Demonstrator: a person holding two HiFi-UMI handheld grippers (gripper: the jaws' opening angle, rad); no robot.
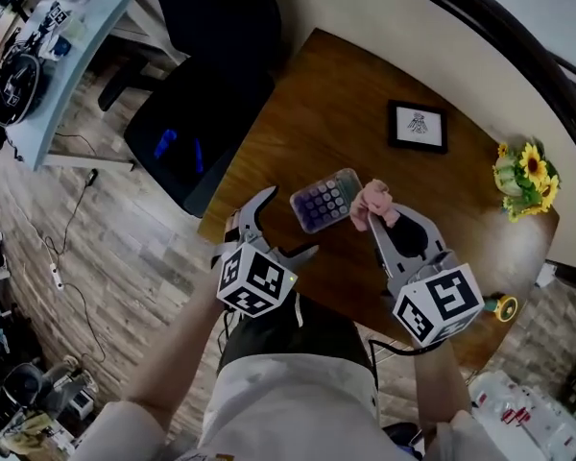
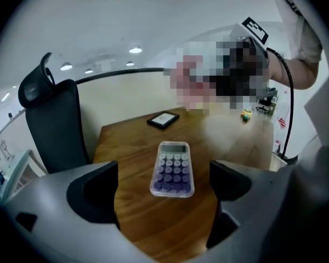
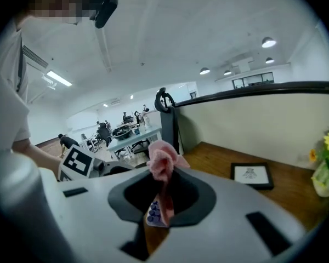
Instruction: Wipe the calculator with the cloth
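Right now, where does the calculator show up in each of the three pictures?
Head view: the calculator lies near the picture's centre, just left of the pink cloth.
Left gripper view: the calculator is dead centre, keys up.
Right gripper view: only a corner of its purple keys peeks out below the pink cloth.
Shared landmark: the framed picture, farther back than the calculator in all three views.
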